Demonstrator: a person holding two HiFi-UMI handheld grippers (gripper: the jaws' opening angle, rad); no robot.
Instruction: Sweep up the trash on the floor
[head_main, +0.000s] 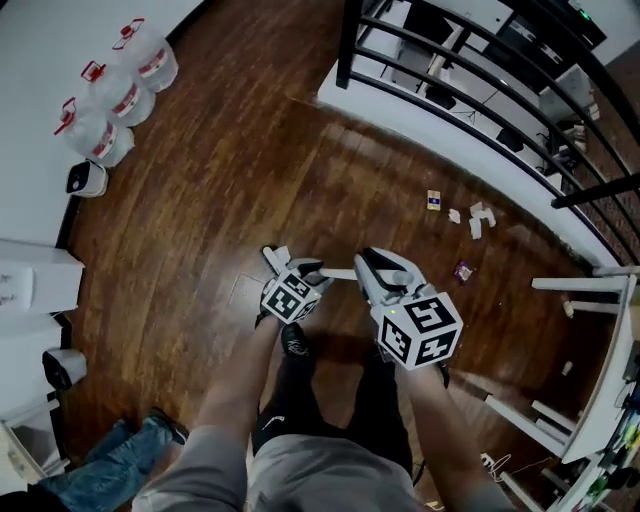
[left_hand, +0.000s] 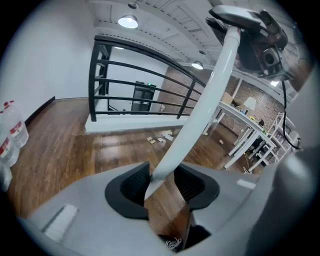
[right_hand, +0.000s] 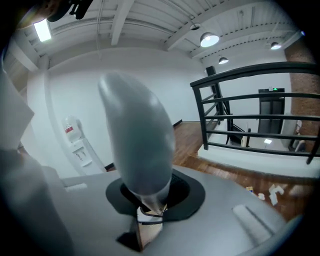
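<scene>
Several bits of trash lie on the wood floor near the railing: a yellow packet (head_main: 433, 200), white scraps (head_main: 478, 218) and a dark wrapper (head_main: 463, 270). They also show as trash (left_hand: 160, 139) and as white scraps (right_hand: 272, 192). A white pole (head_main: 337, 272) runs level between my two grippers. My left gripper (head_main: 300, 268) (left_hand: 162, 185) is shut on the white pole (left_hand: 200, 115). My right gripper (head_main: 368, 268) (right_hand: 150, 205) is shut on the tapered tip of the pole's grey grip (right_hand: 135, 135). The rest of the pole is hidden beneath my hands.
Large water jugs (head_main: 110, 90) stand by the white wall at the far left, with a small white device (head_main: 85, 178) beside them. A black railing (head_main: 480, 90) on a white ledge crosses the top right. White table legs (head_main: 590, 290) stand at the right. A jeans leg (head_main: 110, 460) shows bottom left.
</scene>
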